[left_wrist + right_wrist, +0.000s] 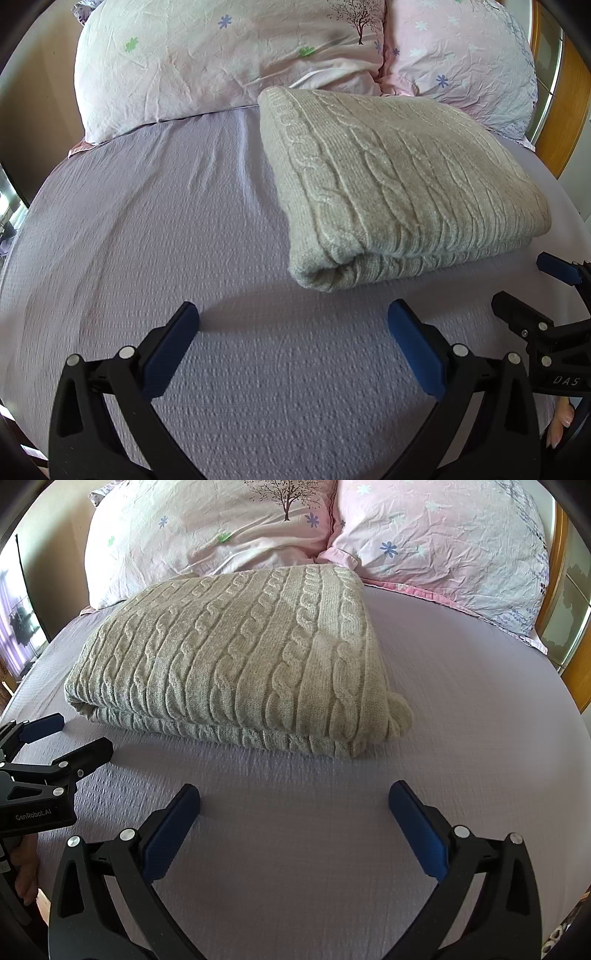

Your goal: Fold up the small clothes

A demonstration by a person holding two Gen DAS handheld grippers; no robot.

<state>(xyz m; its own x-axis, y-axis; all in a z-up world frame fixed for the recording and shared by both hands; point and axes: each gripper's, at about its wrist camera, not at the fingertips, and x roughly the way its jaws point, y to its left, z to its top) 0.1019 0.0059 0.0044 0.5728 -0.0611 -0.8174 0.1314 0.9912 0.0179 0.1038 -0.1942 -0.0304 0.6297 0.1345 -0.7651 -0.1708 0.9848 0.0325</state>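
Folded cable-knit sweater (pixel 402 184) on bed (pixel 147 240), just before pillows (pixel 221 55). Left gripper (pixel 293 321) and right gripper (pixel 294 799) spread wide, empty, short of it. Likely soft, bulky, floppy; best pinched at near folded edge.

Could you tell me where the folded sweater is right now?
The folded sweater lies on the lilac bedsheet, just before the two pillows, ahead of both open grippers.

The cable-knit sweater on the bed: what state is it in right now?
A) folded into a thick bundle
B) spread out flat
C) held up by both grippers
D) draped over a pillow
A: the cable-knit sweater lies folded in layers on the bedsheet, and both the left gripper and right gripper are open and empty.
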